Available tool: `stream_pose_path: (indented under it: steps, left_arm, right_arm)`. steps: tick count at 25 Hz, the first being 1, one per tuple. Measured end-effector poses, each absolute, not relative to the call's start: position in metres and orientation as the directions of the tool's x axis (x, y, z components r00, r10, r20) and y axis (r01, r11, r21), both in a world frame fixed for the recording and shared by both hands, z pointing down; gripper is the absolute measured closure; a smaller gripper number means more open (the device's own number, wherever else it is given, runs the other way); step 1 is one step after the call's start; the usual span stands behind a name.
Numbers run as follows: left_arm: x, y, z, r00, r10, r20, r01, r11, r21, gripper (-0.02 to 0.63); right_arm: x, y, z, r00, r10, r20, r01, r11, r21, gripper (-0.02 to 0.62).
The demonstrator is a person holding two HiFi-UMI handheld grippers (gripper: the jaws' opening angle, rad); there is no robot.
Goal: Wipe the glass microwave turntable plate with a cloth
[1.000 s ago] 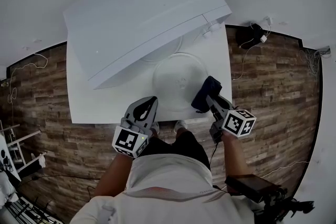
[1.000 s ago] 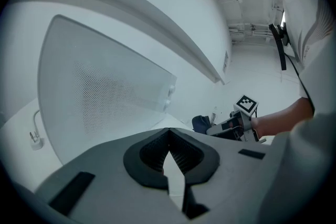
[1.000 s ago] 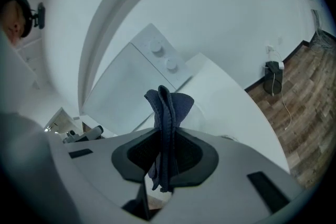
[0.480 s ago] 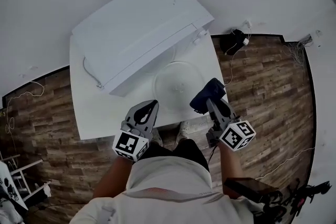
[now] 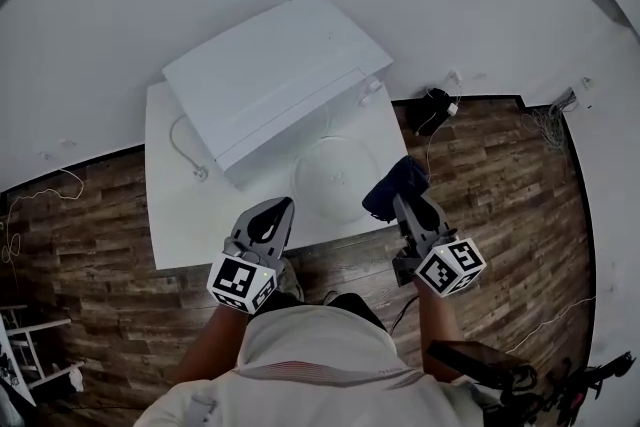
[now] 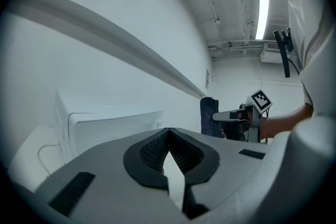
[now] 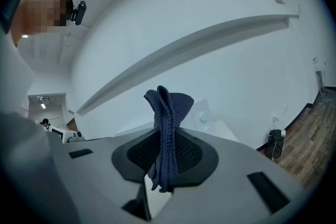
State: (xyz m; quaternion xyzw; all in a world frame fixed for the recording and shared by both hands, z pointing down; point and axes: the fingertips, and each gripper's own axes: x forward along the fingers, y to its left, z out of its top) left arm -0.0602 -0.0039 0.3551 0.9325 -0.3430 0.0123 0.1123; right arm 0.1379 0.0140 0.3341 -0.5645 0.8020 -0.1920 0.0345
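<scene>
In the head view the clear glass turntable plate point(image 5: 338, 173) lies flat on the white table point(image 5: 190, 205), in front of the white microwave point(image 5: 275, 75). My right gripper point(image 5: 402, 199) is shut on a dark blue cloth point(image 5: 394, 185) just right of the plate's rim. The right gripper view has the cloth point(image 7: 167, 128) bunched upright between the jaws. My left gripper point(image 5: 281, 205) is shut and empty at the table's front edge, left of the plate. In the left gripper view its jaws point(image 6: 168, 131) meet, and the cloth point(image 6: 208, 115) hangs beyond them at the right.
A white cable point(image 5: 184, 147) loops on the table left of the microwave. A black plug with wires point(image 5: 434, 107) lies on the wooden floor point(image 5: 500, 195) by the wall. The table's right edge is close to the cloth.
The head camera has pulled back and the table looks smaller. Both grippers have drawn slightly toward the table's front edge. The right gripper still holds the cloth beside the plate.
</scene>
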Motion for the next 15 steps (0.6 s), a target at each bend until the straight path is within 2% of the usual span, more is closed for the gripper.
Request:
stream_pose_path:
  steps: [6, 15]
  left_arm:
    - [-0.061, 0.03, 0.326, 0.737, -0.673, 0.063, -0.672, -0.719, 0.179, 0.597]
    - [-0.043, 0.106, 0.301, 0.689, -0.723, 0.054, -0.721, -0.676, 0.153, 0.597]
  right_arm:
    - [0.145, 0.052, 0.304, -0.388, -0.917, 0.093, -0.891, 0.348, -0.291, 0.529]
    - [0.178, 0.123, 0.288, -0.412, -0.909, 0.065, -0.885, 0.382, -0.267, 0.529]
